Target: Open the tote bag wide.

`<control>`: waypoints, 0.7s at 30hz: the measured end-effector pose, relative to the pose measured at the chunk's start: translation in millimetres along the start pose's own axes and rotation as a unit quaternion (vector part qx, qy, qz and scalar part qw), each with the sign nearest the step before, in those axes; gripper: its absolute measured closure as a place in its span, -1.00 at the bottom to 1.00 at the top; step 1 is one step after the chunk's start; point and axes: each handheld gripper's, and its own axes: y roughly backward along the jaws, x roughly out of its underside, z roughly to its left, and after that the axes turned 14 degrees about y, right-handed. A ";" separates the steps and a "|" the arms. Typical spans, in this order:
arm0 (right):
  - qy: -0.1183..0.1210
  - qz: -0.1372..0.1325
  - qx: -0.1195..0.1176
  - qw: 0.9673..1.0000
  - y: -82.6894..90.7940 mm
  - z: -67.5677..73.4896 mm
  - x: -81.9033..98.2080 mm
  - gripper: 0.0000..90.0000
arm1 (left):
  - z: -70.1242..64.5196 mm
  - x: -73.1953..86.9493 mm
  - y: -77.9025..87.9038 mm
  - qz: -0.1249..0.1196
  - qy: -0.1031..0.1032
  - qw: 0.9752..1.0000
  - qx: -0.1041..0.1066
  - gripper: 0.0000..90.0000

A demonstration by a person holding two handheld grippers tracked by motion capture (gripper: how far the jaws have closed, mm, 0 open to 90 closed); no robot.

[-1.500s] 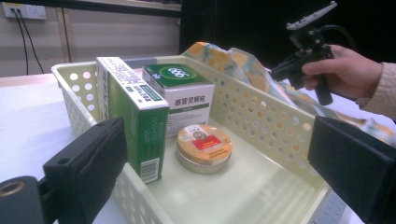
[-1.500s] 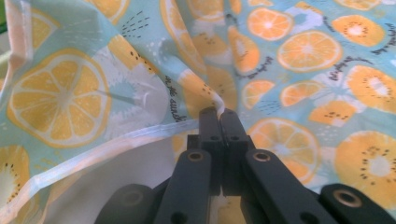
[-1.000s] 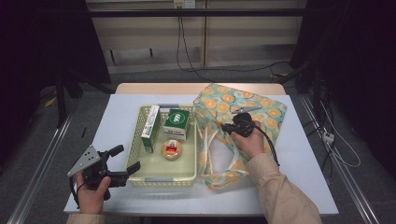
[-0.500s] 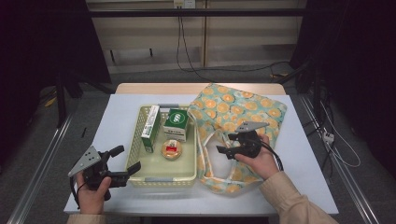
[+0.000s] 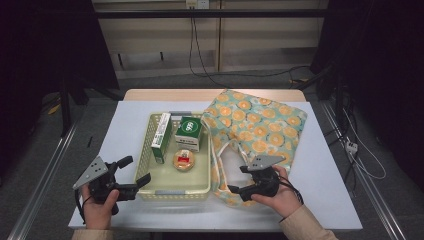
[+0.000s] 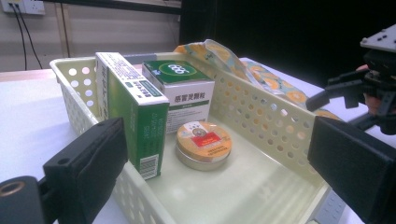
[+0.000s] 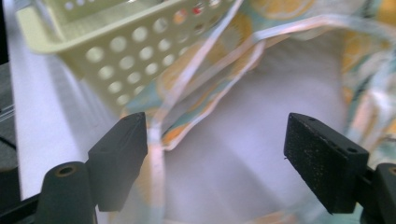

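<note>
A pale green perforated basket (image 5: 172, 191) holds a tall green-and-white box (image 5: 161, 137), a squat green-and-white box (image 5: 188, 133) and a round tin (image 5: 183, 160) with a red label. An orange-patterned tote bag (image 5: 260, 125) lies to its right. My left gripper (image 5: 137, 169) stands open at the basket's near left corner; the tin (image 6: 203, 142) lies ahead of it. My right gripper (image 5: 237, 179) hovers over the bag's near edge. Its jaws have just been opening and stand open (image 7: 217, 149). A bag strap (image 7: 156, 154) runs by the left jaw, unpinched.
The white table top (image 5: 325, 190) has free room right of the bag and left of the basket. Its near edge runs just below both hands. Dark floor, rails and cables surround the table. In the left gripper view the right gripper (image 6: 345, 88) shows beyond the basket wall (image 6: 261, 116).
My right gripper has drawn back from the bag's middle to its near edge, and its jaws have spread wide. The left gripper has stayed where it was.
</note>
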 end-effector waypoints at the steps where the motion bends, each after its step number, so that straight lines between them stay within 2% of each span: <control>1: 0.000 0.000 0.000 1.000 0.0 0.0 0.0 -0.52 | 0.0 -0.1 0.1 0.000 0.000 1.000 0.001 -0.89; 4: 0.005 -0.007 -0.004 1.000 -0.4 6.4 0.6 -0.52 | 0.4 -0.2 -0.2 0.002 -0.001 1.000 0.001 -0.89; 6: 0.011 0.002 -0.012 1.000 -1.4 10.9 -0.6 -0.49 | -0.1 -0.1 -0.7 0.002 -0.001 1.000 0.002 -0.89; 8: 0.025 0.003 -0.028 0.999 -2.8 18.2 -0.6 -0.36 | -0.1 -0.1 -0.5 0.001 0.000 1.000 0.003 -0.89; 9: 0.025 0.003 -0.028 0.999 -2.8 18.2 -0.6 -0.36 | 0.4 -0.4 0.1 0.001 0.000 1.000 0.003 -0.89; 11: 0.036 0.009 -0.043 0.998 -4.6 24.7 0.2 -0.21 | 1.1 -0.7 1.3 -0.001 0.000 1.000 0.001 -0.89; 14: 0.045 0.010 -0.056 0.997 -7.1 31.6 0.6 -0.09 | 2.4 -0.9 2.3 -0.003 0.001 1.000 0.001 -0.89; 17: 0.059 0.009 -0.062 0.996 -10.2 37.4 0.3 0.05 | 1.0 -0.7 1.3 -0.002 0.003 1.000 0.003 -0.89; 21: 0.066 0.008 -0.061 0.996 -13.9 41.2 0.5 0.11 | 0.3 -0.9 0.1 0.000 0.000 1.000 0.005 -0.89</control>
